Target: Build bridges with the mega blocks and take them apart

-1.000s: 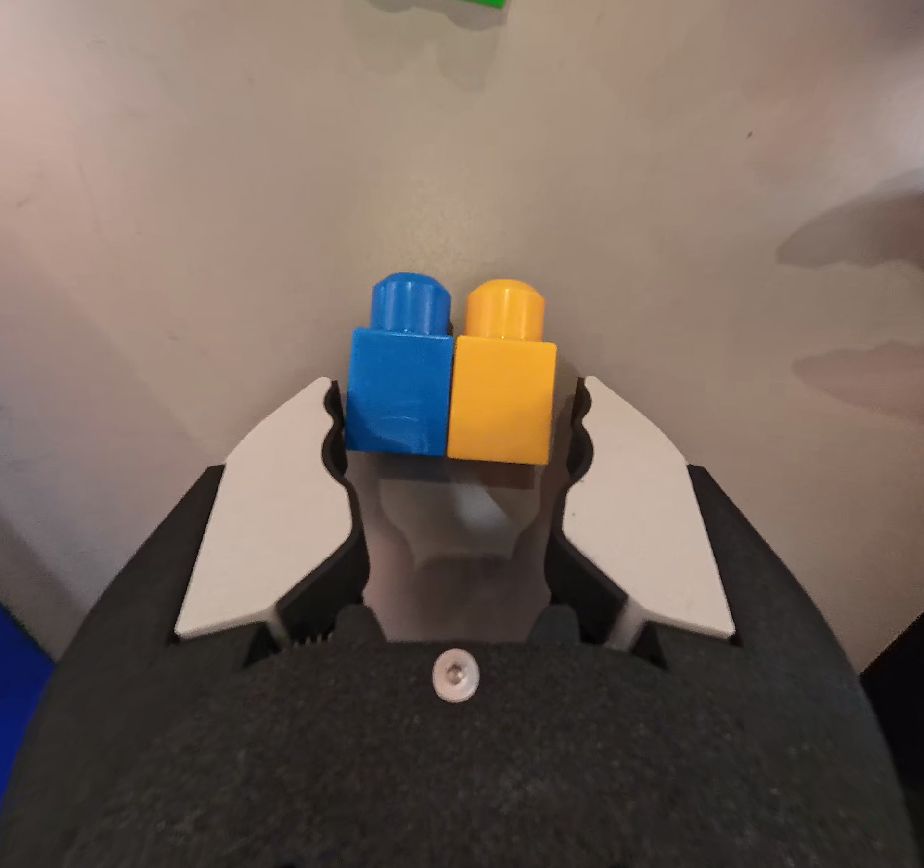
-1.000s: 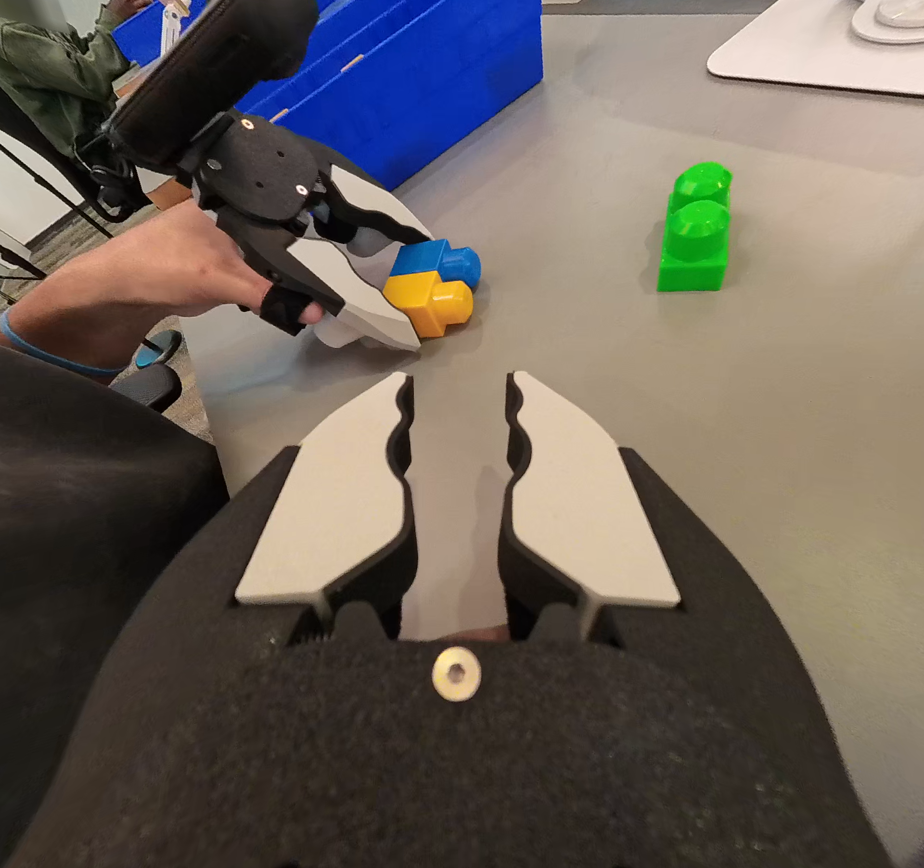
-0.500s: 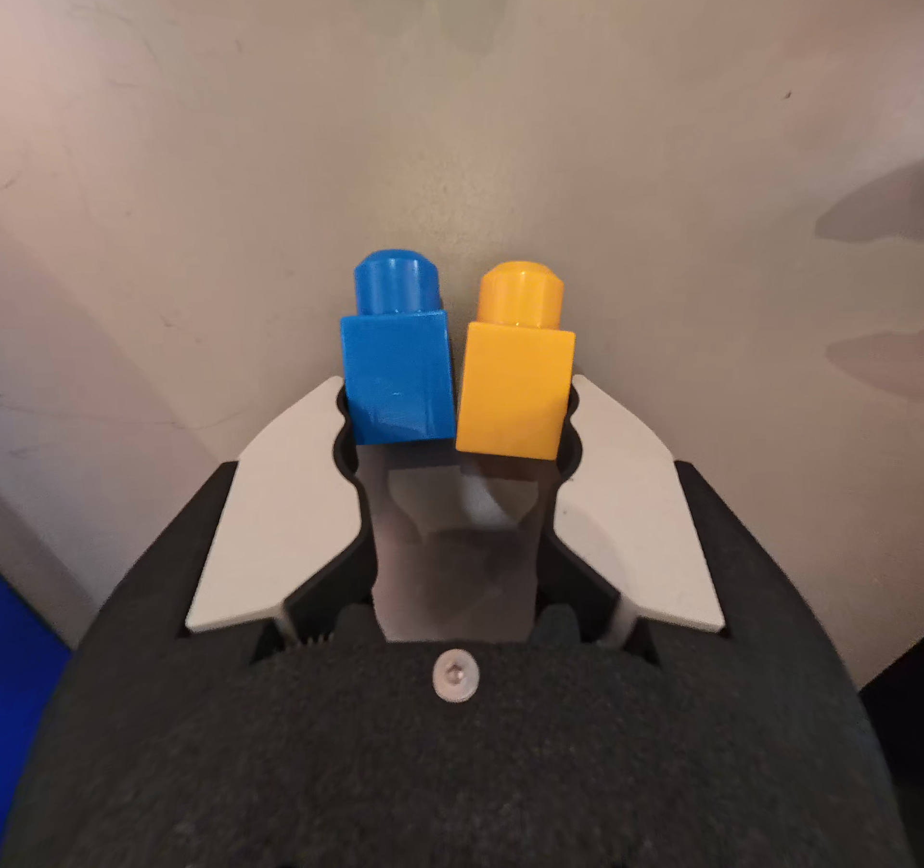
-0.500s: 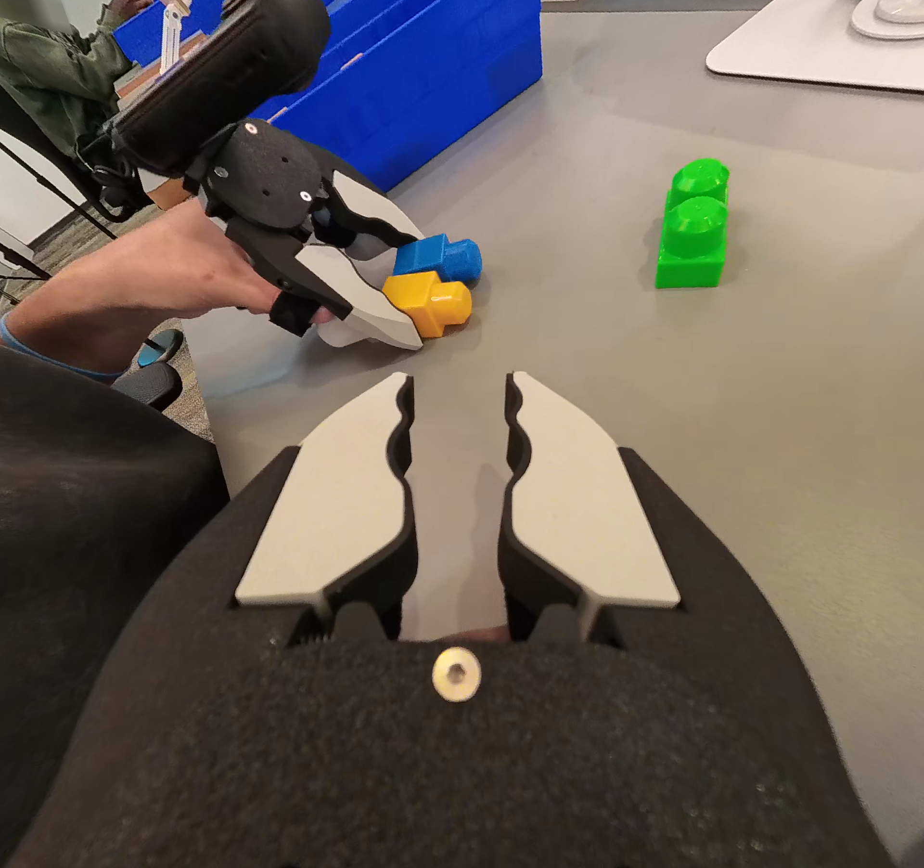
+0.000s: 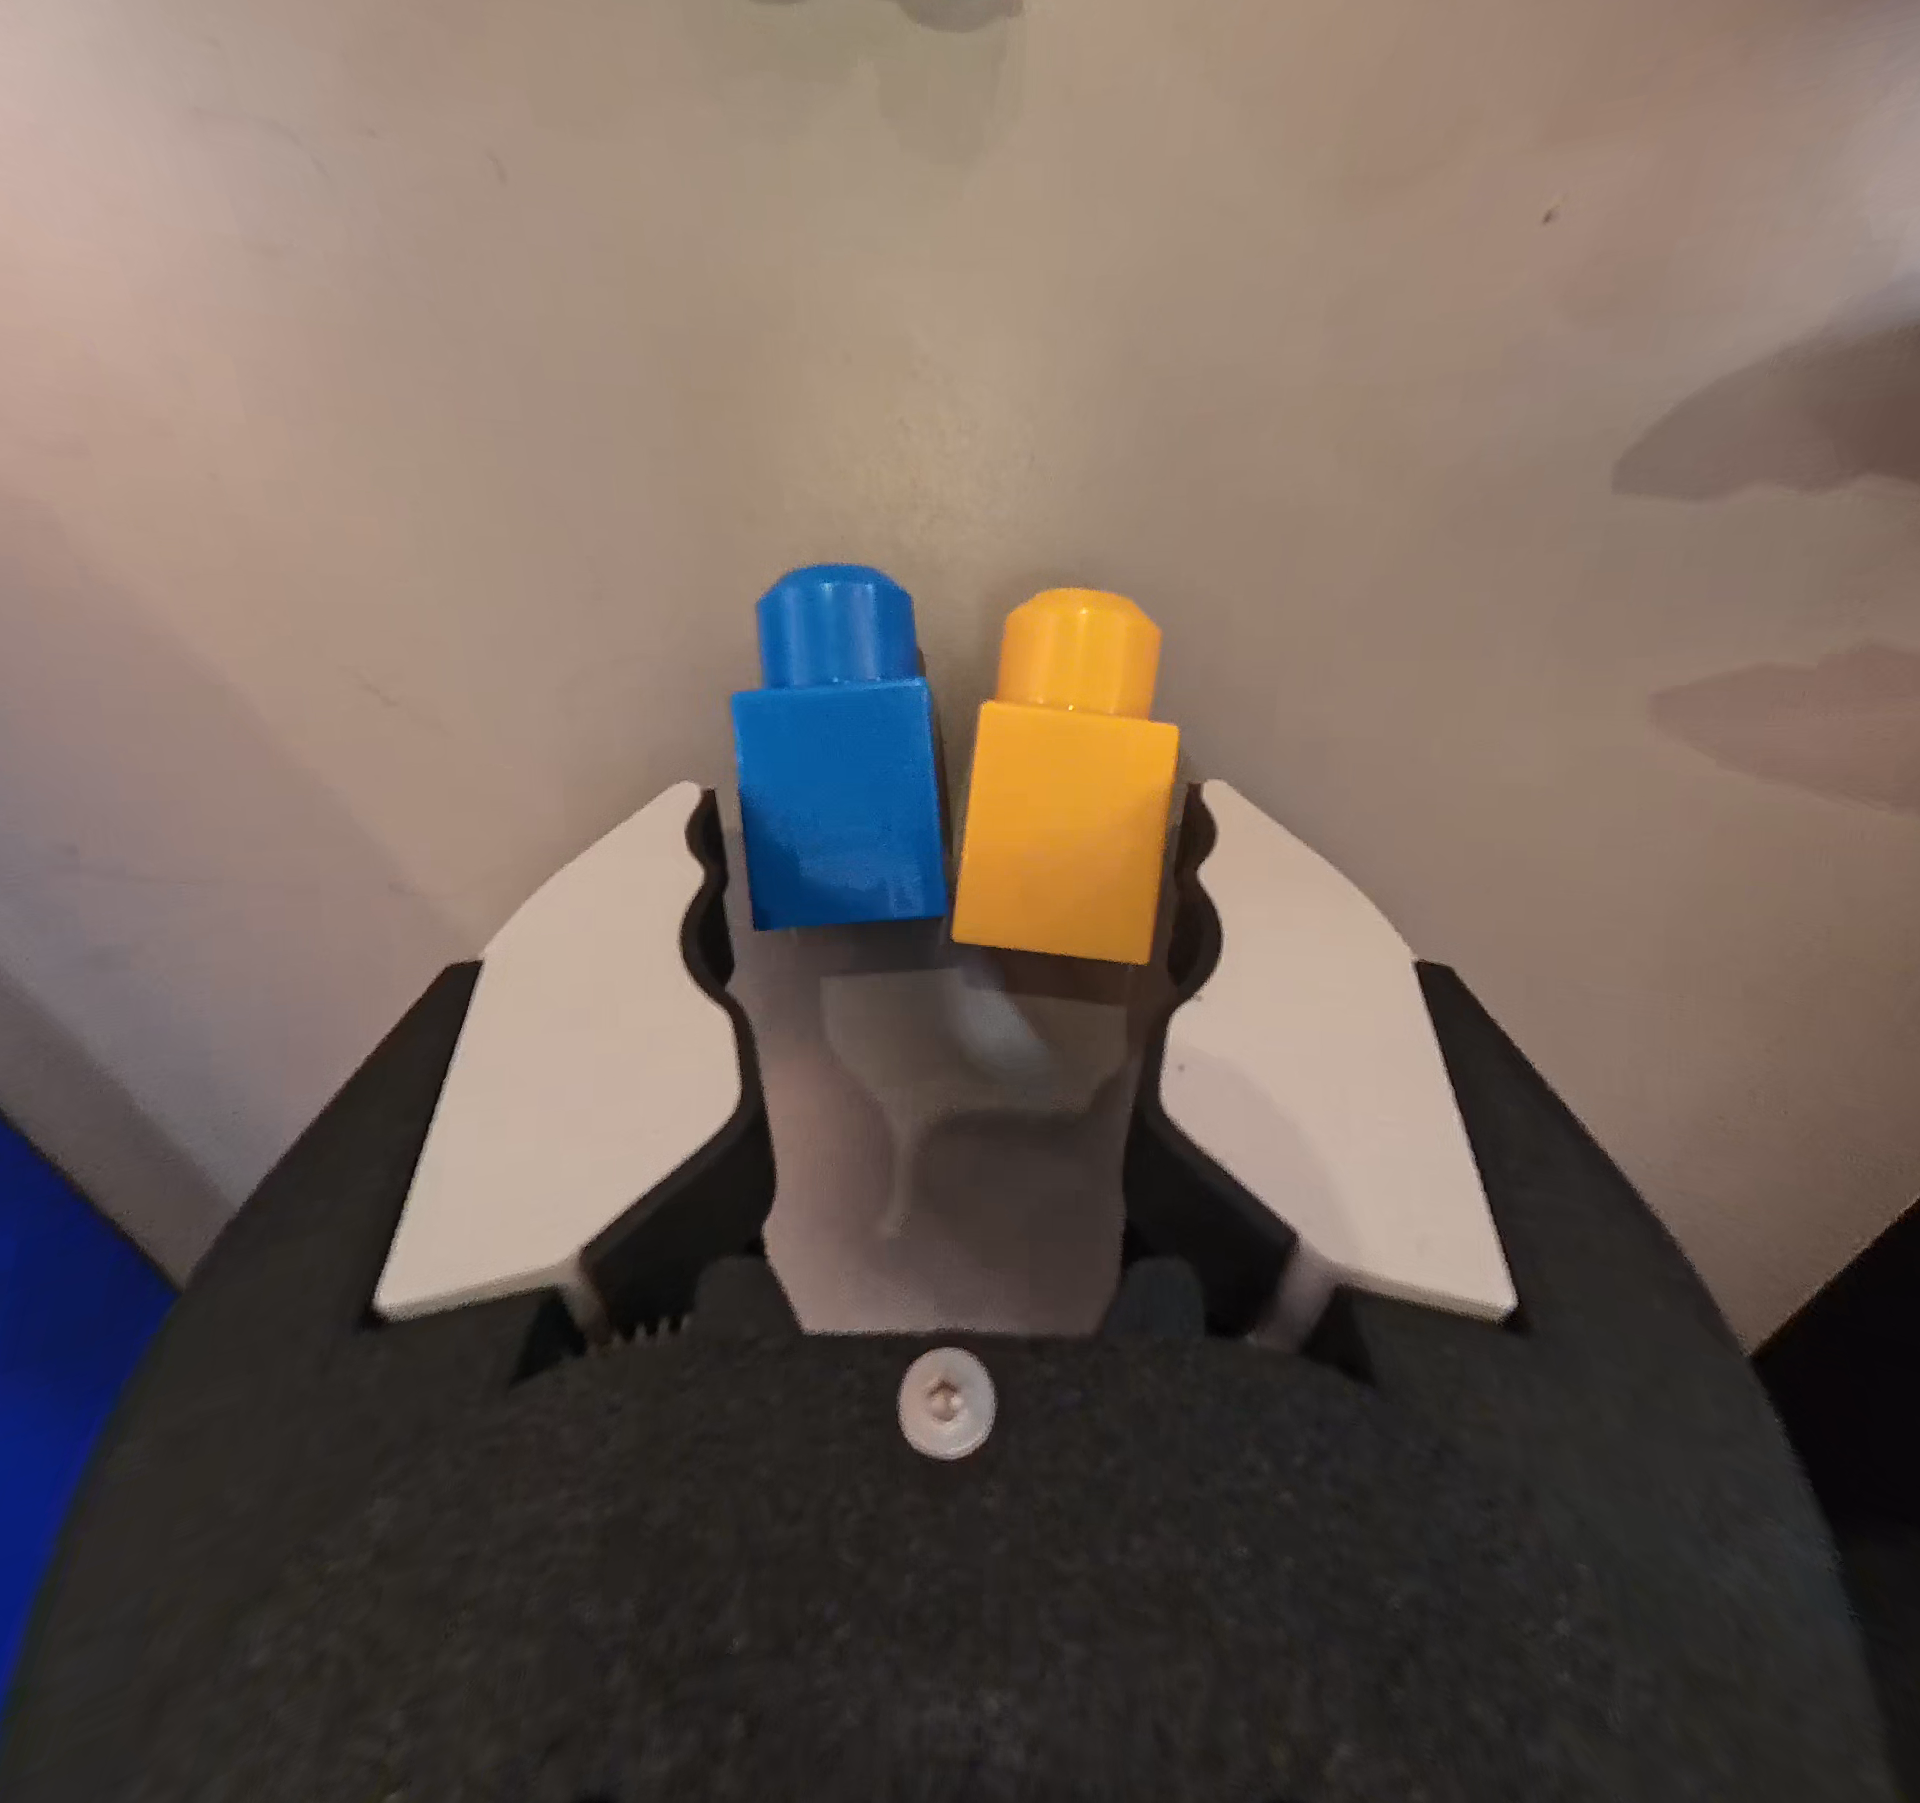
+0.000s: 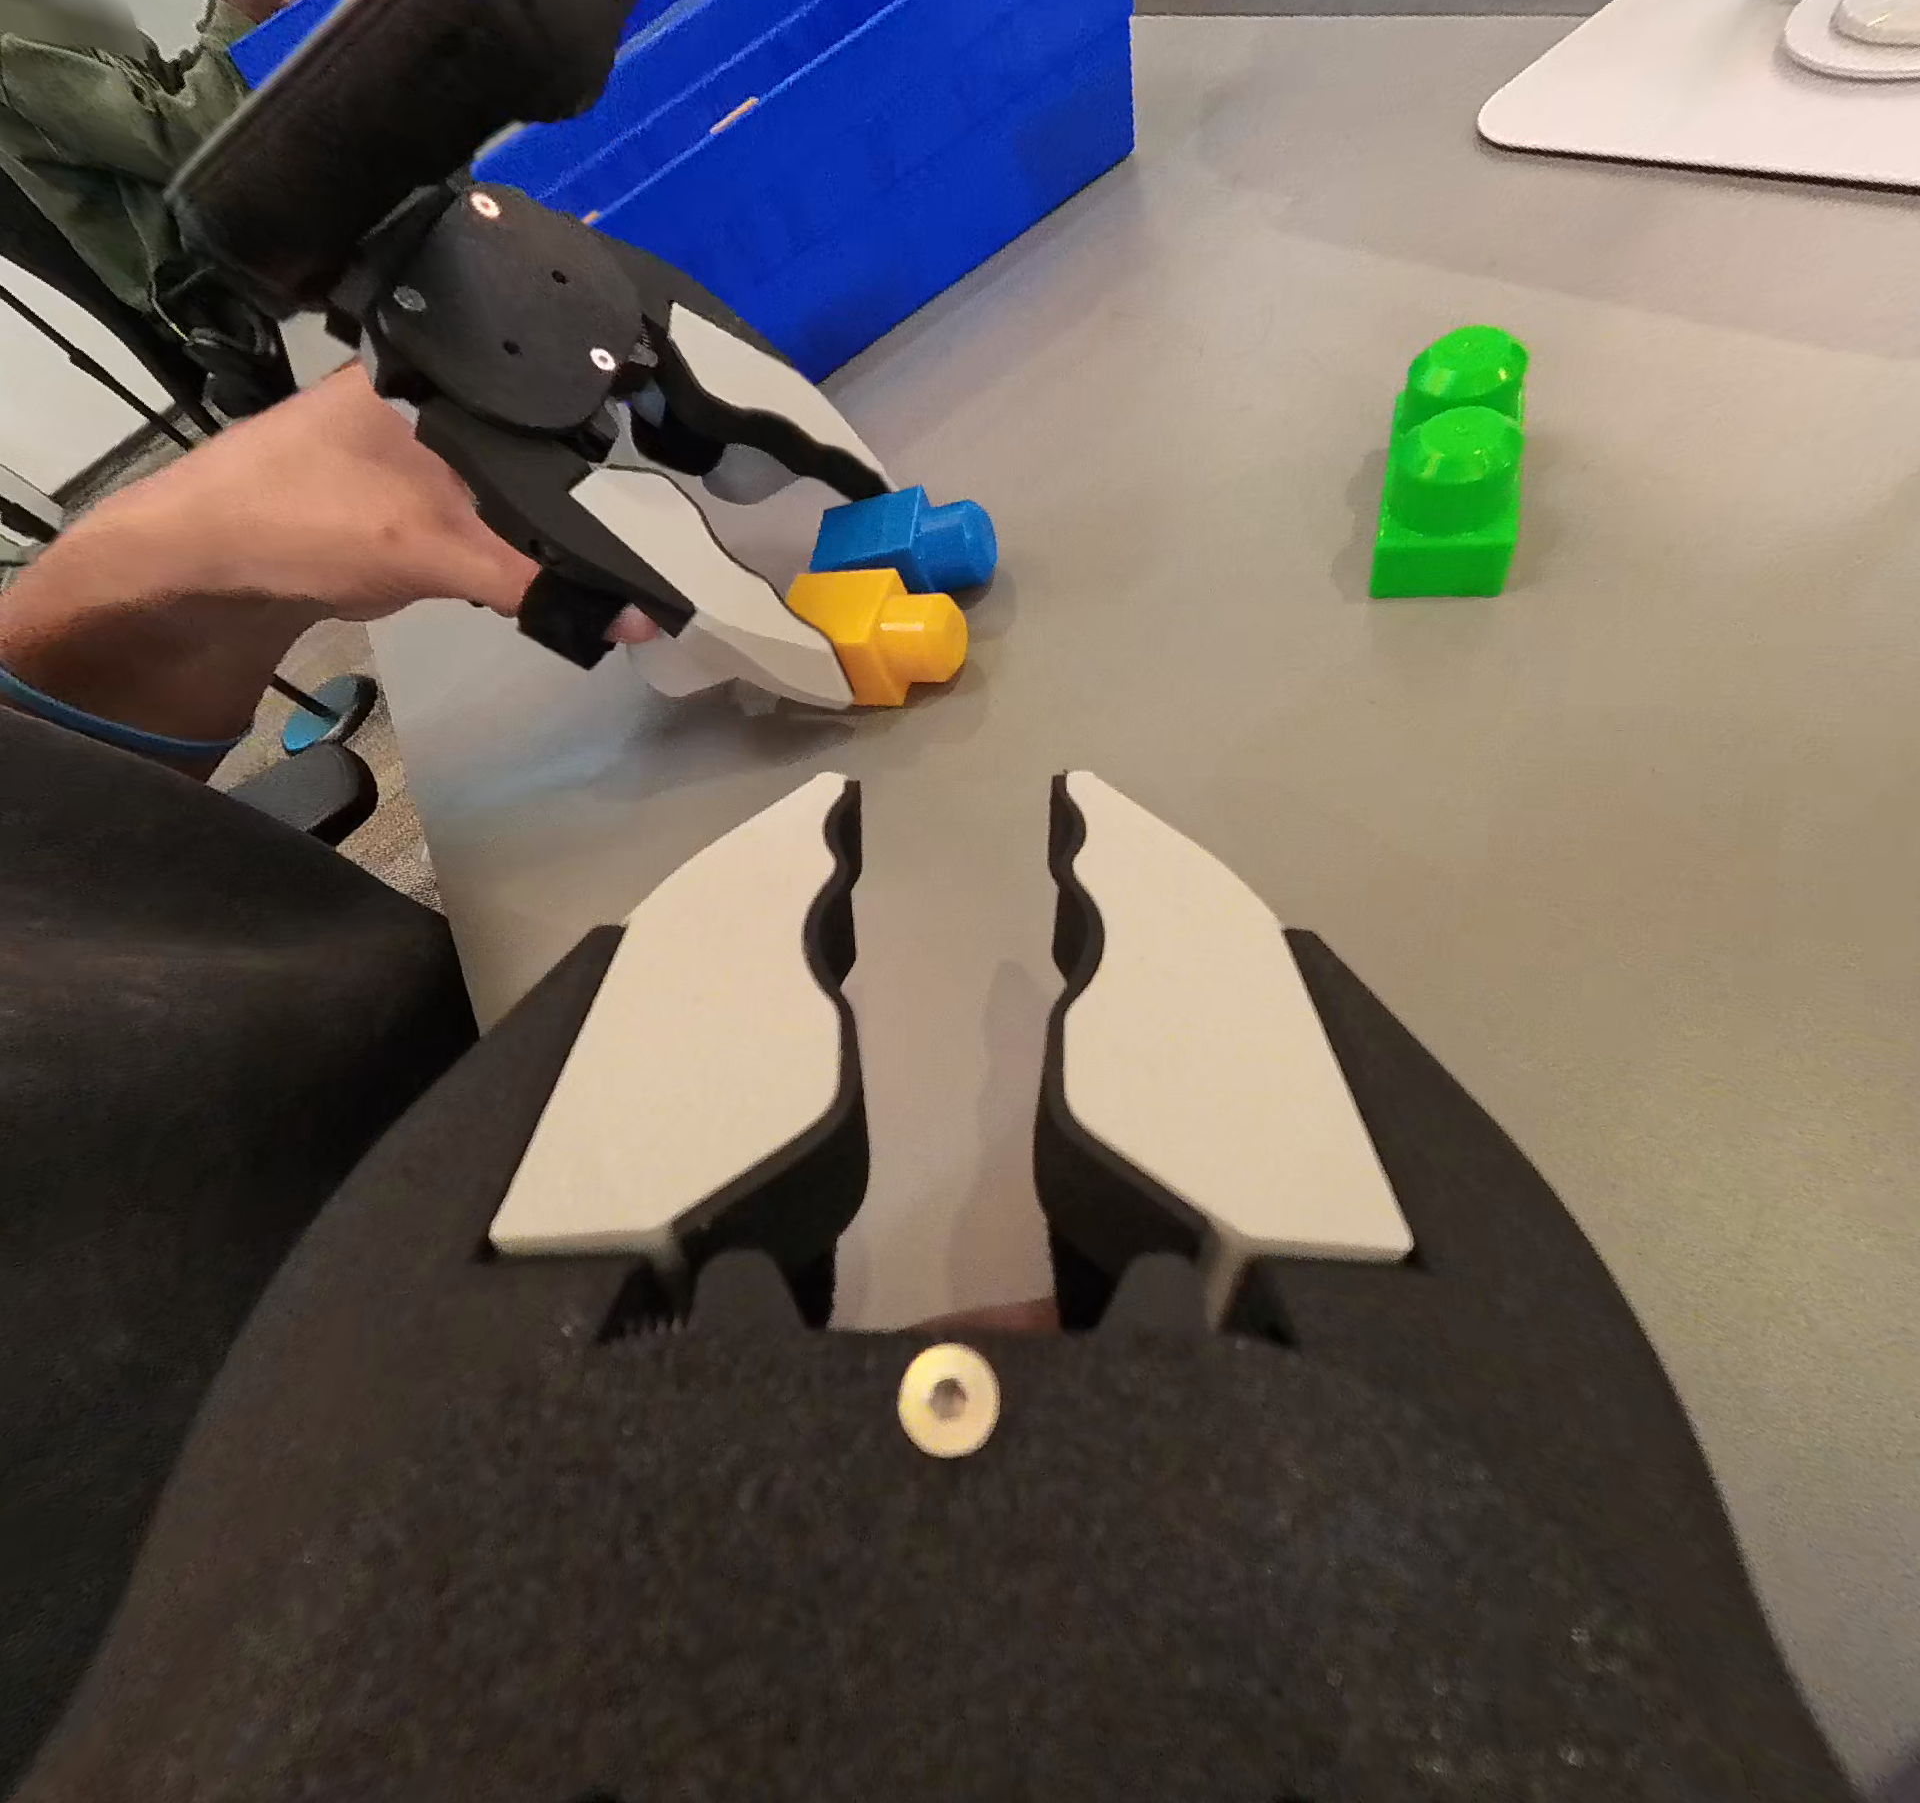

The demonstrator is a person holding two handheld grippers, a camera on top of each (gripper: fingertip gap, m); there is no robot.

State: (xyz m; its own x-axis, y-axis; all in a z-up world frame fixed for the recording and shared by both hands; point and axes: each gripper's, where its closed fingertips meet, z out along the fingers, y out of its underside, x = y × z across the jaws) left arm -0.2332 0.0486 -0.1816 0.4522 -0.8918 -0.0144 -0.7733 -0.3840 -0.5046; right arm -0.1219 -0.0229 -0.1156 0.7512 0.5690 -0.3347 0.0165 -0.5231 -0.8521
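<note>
Our left claw [image 5: 951, 823] brackets two lying blocks on the grey desk [image 5: 1351, 403]; our right claw [image 6: 954, 818] hangs empty.

We see the glossy blue block [image 5: 836, 818] and the yellow block [image 5: 1060, 834], each a smooth plastic cube with one round stud, lying on their sides between the left claw's pale, wavy-edged fingers [image 5: 582, 1057], studs pointing away. The fingers are spread, and we cannot tell whether they touch the blocks' outer faces. The blocks meet at their near corners and splay apart at the studs. A green two-stud block [image 6: 1449, 496] stands upright well apart on the matte desk. Our right claw is parted with nothing between its fingers. Ribbed blue bins [image 6: 883, 112] stand behind.
</note>
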